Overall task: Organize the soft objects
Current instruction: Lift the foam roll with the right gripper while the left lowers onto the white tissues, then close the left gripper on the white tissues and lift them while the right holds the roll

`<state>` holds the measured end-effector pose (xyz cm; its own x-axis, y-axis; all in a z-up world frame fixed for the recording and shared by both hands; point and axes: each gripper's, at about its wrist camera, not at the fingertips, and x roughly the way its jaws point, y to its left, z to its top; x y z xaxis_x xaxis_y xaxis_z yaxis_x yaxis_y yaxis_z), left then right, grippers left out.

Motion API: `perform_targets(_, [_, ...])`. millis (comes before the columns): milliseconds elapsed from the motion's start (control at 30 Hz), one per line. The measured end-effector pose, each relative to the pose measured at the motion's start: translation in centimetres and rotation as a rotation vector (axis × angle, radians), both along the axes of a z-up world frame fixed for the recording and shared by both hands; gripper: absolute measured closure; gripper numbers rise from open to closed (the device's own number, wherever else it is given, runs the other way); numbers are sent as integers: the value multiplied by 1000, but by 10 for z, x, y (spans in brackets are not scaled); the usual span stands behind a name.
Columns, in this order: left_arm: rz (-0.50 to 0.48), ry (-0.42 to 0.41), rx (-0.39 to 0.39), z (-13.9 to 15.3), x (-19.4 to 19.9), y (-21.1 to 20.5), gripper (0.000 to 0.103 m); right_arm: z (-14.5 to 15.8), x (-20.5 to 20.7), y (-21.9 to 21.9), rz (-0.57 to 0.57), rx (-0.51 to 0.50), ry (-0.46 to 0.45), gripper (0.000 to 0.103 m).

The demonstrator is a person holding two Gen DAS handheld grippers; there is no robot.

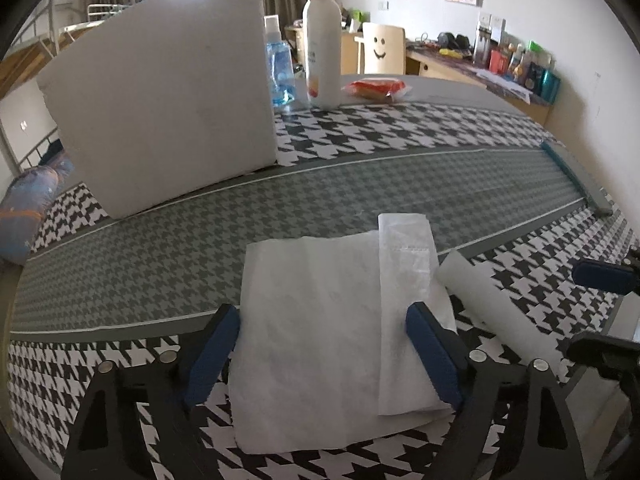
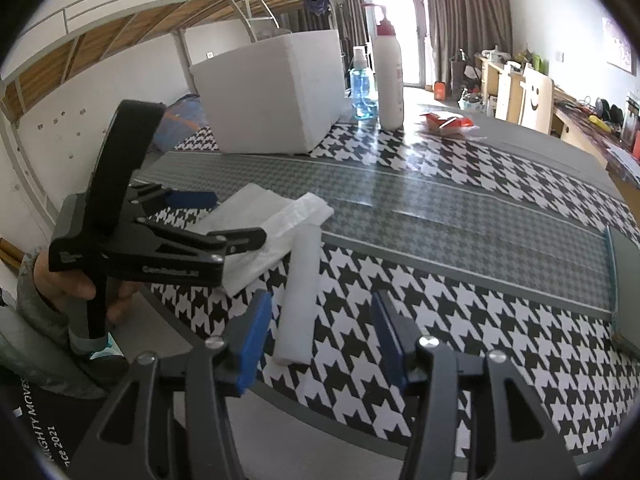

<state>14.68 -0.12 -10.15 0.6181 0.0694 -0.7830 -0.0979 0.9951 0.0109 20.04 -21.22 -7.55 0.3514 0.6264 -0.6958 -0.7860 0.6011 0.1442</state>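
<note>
1. The flat white paper towel (image 1: 312,344) lies on the black-and-white checked table cloth (image 1: 400,128), near the front edge. A thin clear plastic bag (image 1: 404,280) lies on top of its right side.
2. A white foam roll (image 2: 300,292) lies just beside the towel, on the right.
3. The left gripper (image 1: 324,348) is wide open, with one blue pad on each side of the towel. I think it stands this way so it can pinch the towel next. It holds nothing yet.
4. The right gripper (image 2: 320,332) is about half open, and nothing is in it. The foam roll's near end lies between its blue pads, closer to the left one, not touching. It may be about to grab it.
5. Farther back stands a big white foam box (image 1: 160,92). The soft things could go in there, I guess.
6. Next to the box are a tall white pump bottle (image 1: 322,44) and a small blue spray bottle (image 1: 280,68).
</note>
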Motion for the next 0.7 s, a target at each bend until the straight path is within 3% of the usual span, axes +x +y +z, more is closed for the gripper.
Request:
perform_targets(133, [-14, -5, -15, 1, -3, 0, 26, 2, -3, 0, -32, 5, -18, 30])
perform_targets(300, [-16, -25, -22, 4, -5, -1, 60, 0, -5, 5, -85, -17, -38, 27])
perform_targets(367, [-26, -34, -28, 4, -6, -2, 83, -2, -5, 9, -94, -21, -32, 27])
perform_targets(400, [-33, -35, -35, 5, -6, -2, 89, -3, -5, 11, -107, -26, -31, 27])
perform_targets(700, [-57, -94, -84, 17, -22, 3, 93, -11, -4, 24, -166, -70, -29, 28])
